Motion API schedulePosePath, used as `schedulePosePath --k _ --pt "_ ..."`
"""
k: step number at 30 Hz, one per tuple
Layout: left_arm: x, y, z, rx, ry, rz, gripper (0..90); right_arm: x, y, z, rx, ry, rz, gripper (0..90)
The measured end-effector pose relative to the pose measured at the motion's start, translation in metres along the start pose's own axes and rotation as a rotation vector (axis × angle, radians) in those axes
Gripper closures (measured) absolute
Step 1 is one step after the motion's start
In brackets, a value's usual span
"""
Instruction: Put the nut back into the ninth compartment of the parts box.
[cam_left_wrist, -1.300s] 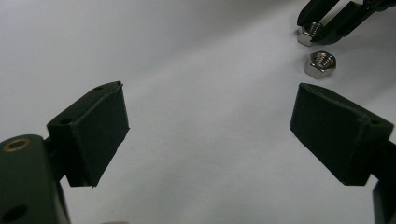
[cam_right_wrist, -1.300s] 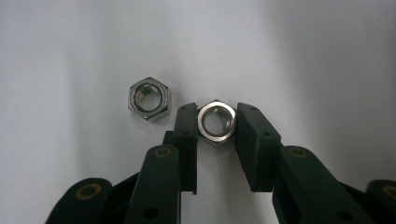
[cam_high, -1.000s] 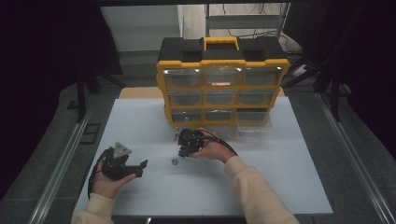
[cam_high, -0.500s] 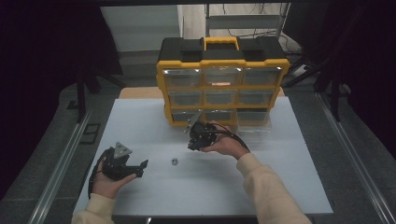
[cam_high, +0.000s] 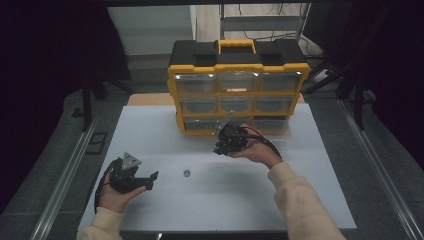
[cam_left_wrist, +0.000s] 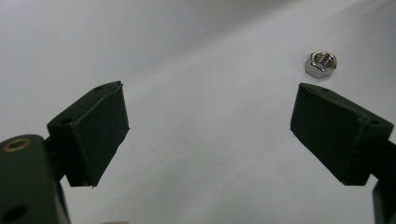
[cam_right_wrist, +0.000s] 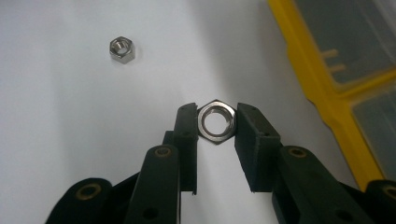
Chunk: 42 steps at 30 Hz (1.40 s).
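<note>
The right gripper (cam_right_wrist: 215, 122) has its jaws clenched on a nut (cam_right_wrist: 215, 121), lifted off the worktop (cam_high: 300, 200) before the organizer (cam_high: 239, 90). The left gripper (cam_left_wrist: 210, 121) gapes wide, empty; a second nut (cam_left_wrist: 321, 62) lies at its 1 o'clock.

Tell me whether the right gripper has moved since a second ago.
Yes. The right gripper has moved up-picture toward the yellow organizer, away from the loose nut.

White table (cam_high: 320, 200): flat, matte top. On it, at the far edge, a yellow-and-black drawer organizer (cam_high: 238, 95) standing upright with clear drawers. Near the front, left of centre, one loose steel hex nut (cam_high: 186, 173) lying flat.
</note>
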<state>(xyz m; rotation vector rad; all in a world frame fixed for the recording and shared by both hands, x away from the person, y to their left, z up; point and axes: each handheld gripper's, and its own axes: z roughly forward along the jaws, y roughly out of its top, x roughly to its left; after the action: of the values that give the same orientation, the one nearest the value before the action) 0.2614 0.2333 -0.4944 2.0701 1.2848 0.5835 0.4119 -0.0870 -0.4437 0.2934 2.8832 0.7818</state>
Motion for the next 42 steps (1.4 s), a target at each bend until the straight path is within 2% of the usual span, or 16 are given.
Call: schedulePosePath --k 10,14,15,23,32,42 --pt "-0.001 0.001 0.001 0.004 -0.001 0.005 12.0 -0.013 -0.017 -0.035 -0.025 -0.063 0.044 70.4" --pt "-0.001 0.000 0.002 0.007 -0.002 0.007 12.0 -0.015 -0.022 -0.047 -0.032 -0.078 0.079 70.4" --pt "-0.001 0.000 0.002 0.008 0.000 0.009 12.1 -0.016 -0.024 -0.050 -0.036 -0.085 0.072 70.4" --pt "-0.002 0.001 0.001 0.006 0.000 0.009 12.1 -0.020 -0.036 -0.071 -0.054 -0.115 0.113 70.4" --pt "-0.002 0.001 0.002 0.011 0.002 0.012 12.1 -0.026 -0.046 -0.088 -0.068 -0.145 0.138 70.4" --pt "-0.003 0.001 0.003 0.011 0.001 0.012 12.1 -0.032 -0.052 -0.098 -0.074 -0.171 0.149 70.4"
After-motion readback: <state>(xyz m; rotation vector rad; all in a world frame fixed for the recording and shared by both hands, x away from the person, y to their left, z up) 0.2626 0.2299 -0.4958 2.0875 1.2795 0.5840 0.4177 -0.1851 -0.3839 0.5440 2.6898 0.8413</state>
